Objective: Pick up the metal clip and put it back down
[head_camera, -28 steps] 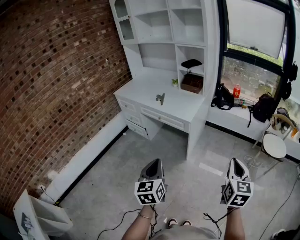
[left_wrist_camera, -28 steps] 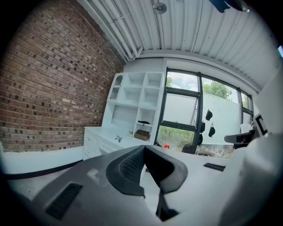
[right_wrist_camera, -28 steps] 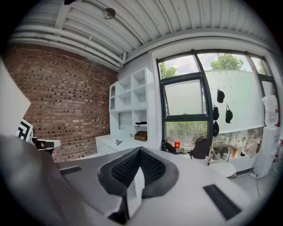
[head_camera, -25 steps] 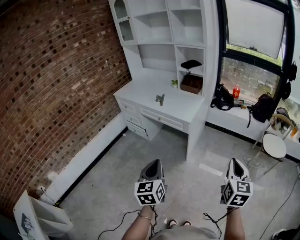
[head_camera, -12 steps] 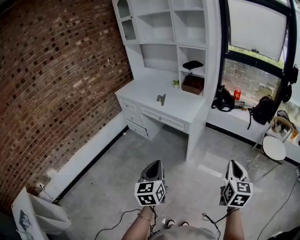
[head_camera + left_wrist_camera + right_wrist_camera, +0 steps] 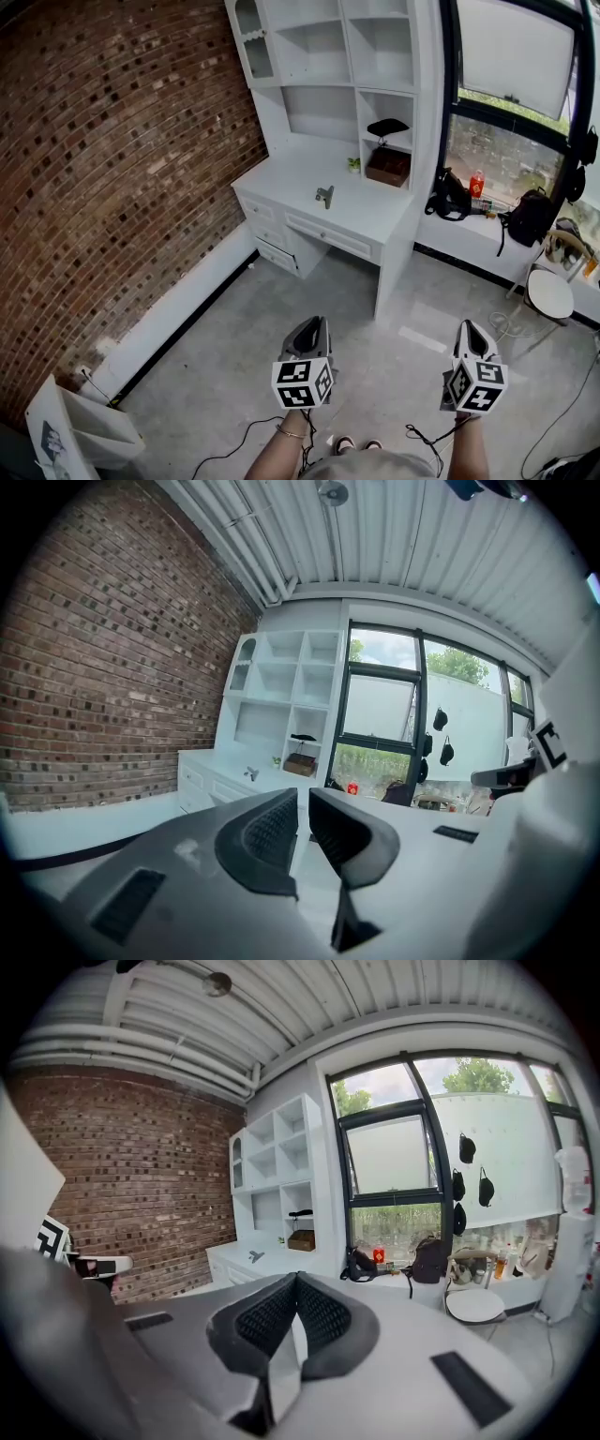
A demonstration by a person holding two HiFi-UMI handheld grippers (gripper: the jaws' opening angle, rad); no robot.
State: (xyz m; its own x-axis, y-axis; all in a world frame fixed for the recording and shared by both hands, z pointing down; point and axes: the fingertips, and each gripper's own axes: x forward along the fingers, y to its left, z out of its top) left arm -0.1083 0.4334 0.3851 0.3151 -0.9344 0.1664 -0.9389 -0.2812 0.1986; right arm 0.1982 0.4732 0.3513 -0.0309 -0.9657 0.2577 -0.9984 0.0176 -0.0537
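The metal clip (image 6: 324, 196) sits on the bare white top of the bench (image 6: 375, 214), toward its middle and well apart from both tongs. It shows only as a small grey shape, so its exact form cannot be made out. The left tongs (image 6: 310, 325) hang low over the grey floor (image 6: 216, 347), far short of the bench. In the left gripper view they are clenched down to a thin slit with nothing between the ribbed pads (image 6: 267, 832), and the clip (image 6: 251, 773) is tiny in the distance beyond them. The right tongs (image 6: 472, 330) hang level with the left ones and well to their side. In the right gripper view their 2 tips meet, clenched on nothing, with the clip (image 6: 256, 1256) far off on the bench. Above the bench rise white shelves (image 6: 319, 56), and 1 cubby holds a brown box (image 6: 386, 167). A brick wall (image 6: 112, 159) runs along the left. On the sill by the window stand a red bottle (image 6: 476, 184) and dark bags (image 6: 530, 214), with a round white stool (image 6: 550, 292) near them.
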